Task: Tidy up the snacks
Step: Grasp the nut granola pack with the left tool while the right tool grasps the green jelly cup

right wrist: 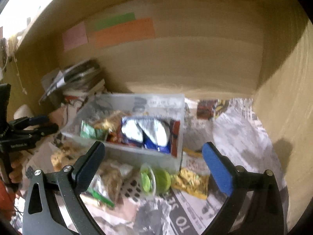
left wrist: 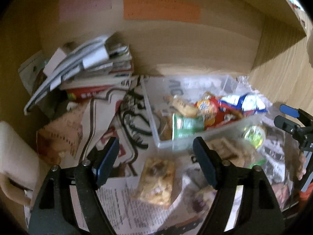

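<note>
We are between picks. The clear plastic bin (right wrist: 125, 137) sits on the newspaper (right wrist: 234, 137) inside the wooden cubby and already holds several packets, a blue-and-white pouch (right wrist: 144, 131) and a green packet (right wrist: 89, 132) among them. Both tongs hang empty over the loose snacks lying in front of the bin.

Our left gripper (left wrist: 156, 162) has its jaws spread, and the pale crumbly bar in clear wrap (left wrist: 156, 180) lies on the paper below the gap, untouched by either pad. Our right gripper (right wrist: 154, 166) is spread wide, with a small green jelly cup (right wrist: 154, 180) lying on its side between and beneath the fingers, just in front of the bin's near wall. A yellow packet (right wrist: 192, 182) lies beside the cup, and a wrapped brownish snack (right wrist: 113, 176) on its other side, though blur leaves us unsure what that one is.

We judge the next move to be a descent: the right hand lowers around the cup, closes gently across its round body so it does not roll or pop out, then lifts it over the bin wall.
</note>
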